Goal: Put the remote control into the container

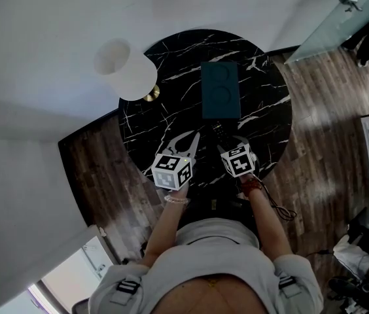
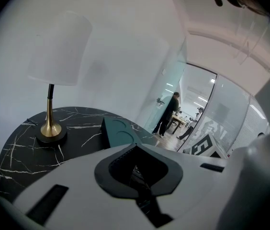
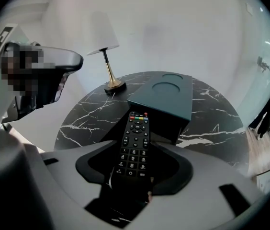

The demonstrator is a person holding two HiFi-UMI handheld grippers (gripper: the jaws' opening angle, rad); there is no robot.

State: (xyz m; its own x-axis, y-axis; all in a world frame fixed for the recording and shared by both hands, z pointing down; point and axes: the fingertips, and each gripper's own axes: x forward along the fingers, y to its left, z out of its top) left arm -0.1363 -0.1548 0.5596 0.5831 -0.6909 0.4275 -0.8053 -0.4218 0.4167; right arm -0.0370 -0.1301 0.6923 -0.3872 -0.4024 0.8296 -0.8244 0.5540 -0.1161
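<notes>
A black remote control [image 3: 135, 143] with coloured top buttons lies lengthwise between the jaws of my right gripper [image 3: 134, 169], which is shut on its lower end. The remote's tip points at the near end of the teal container [image 3: 166, 97], a long box with two round recesses on top; that near end looks dark. In the head view the container [image 1: 220, 89] lies on the round black marble table [image 1: 165, 103], with the right gripper [image 1: 227, 141] just in front of it. My left gripper [image 1: 184, 142] hovers beside it to the left, open and holding nothing.
A lamp with a white shade [image 1: 125, 67] and brass foot [image 2: 51, 128] stands at the table's far left edge. Wooden floor [image 1: 315, 123] surrounds the table. A glass partition [image 1: 341, 18] is at the far right, and people stand far off behind glass [image 2: 168, 114].
</notes>
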